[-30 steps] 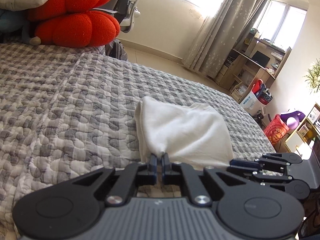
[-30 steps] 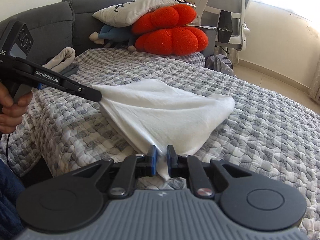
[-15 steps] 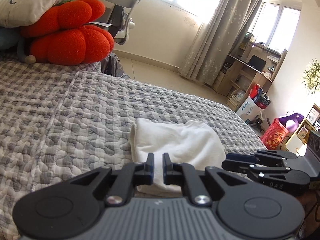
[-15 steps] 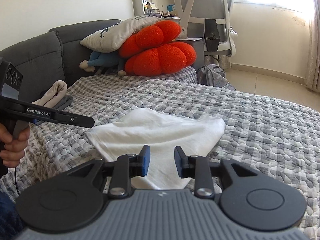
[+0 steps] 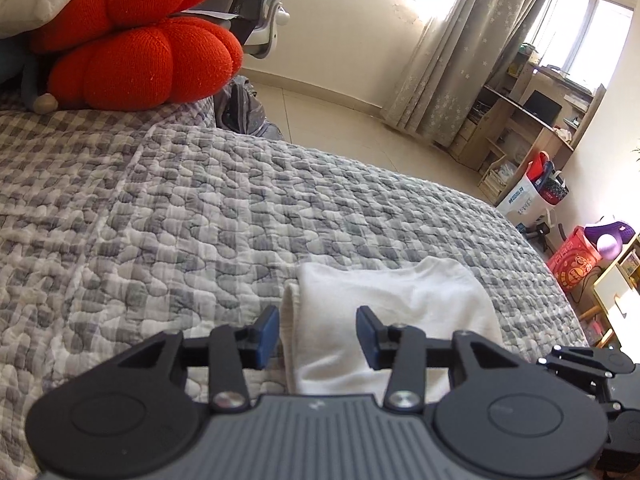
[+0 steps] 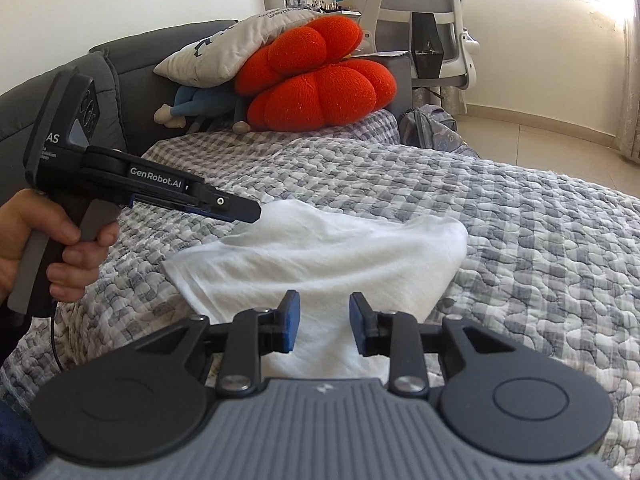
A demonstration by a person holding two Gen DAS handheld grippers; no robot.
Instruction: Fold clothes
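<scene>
Right wrist view: folded white garment (image 6: pixel 328 252) flat on quilted bed (image 6: pixel 520 216); right gripper (image 6: pixel 319 326) and left gripper (image 5: pixel 317 334) fingers both spread apart, holding nothing.

Each tool has a ribbed grey housing flanked by two round black discs, with black linkage arms pinned by silver screws and blue pads on the fingers (image 5: pixel 267 330). The left tool (image 6: pixel 240 210), seen side-on from the right wrist view, carries white "GenRobot.AI" lettering, a grey trigger and a thin black cable. The hand (image 6: pixel 44 240) shows bare skin.
</scene>
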